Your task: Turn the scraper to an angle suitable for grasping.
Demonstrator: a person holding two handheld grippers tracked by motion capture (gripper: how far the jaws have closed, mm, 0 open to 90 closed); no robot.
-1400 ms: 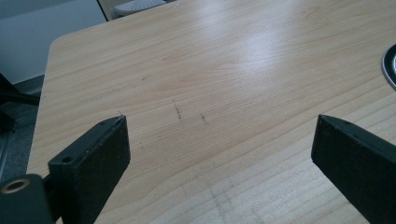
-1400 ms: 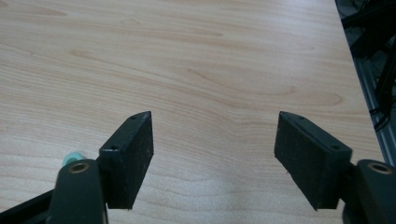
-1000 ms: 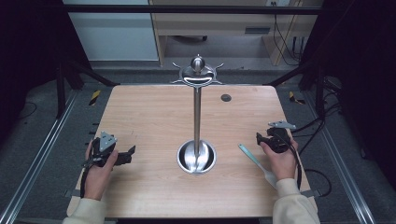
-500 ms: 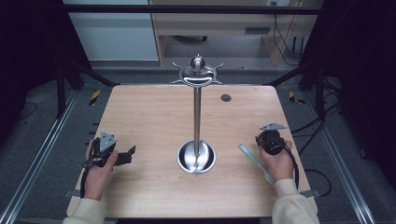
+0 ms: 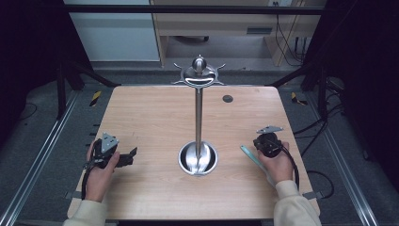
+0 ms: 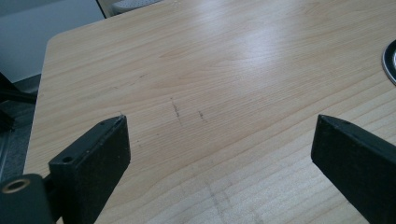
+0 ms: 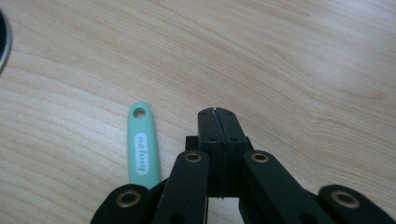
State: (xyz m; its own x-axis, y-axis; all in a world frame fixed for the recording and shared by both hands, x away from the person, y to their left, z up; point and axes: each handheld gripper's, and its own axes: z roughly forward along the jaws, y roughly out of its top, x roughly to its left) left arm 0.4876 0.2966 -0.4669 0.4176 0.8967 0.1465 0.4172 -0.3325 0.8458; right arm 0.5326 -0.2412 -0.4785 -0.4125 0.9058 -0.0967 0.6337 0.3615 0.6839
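A mint-green tool handle [image 7: 142, 145] with a hanging hole lies flat on the wooden table [image 5: 150, 117]; its lower end is hidden under my right gripper. In the high view the green handle [image 5: 248, 154] sits just left of the right gripper [image 5: 266, 145]. The right gripper [image 7: 217, 112] is shut, jaws pressed together with nothing between them, just right of the handle and pointing down at the wood. At the table's left side my left gripper [image 5: 129, 157] points right. The left gripper [image 6: 219, 121] is open wide over bare wood.
A tall metal stand [image 5: 198, 117] rises from a round shiny base [image 5: 198, 159] at the table's middle, with a hooked top [image 5: 199, 75]. The base's rim [image 6: 388, 60] shows at the right edge. A small dark round spot [image 5: 227, 99] lies at the far side.
The right gripper has shifted a little left and toward the person, closer to the green handle. The left gripper has stayed put.
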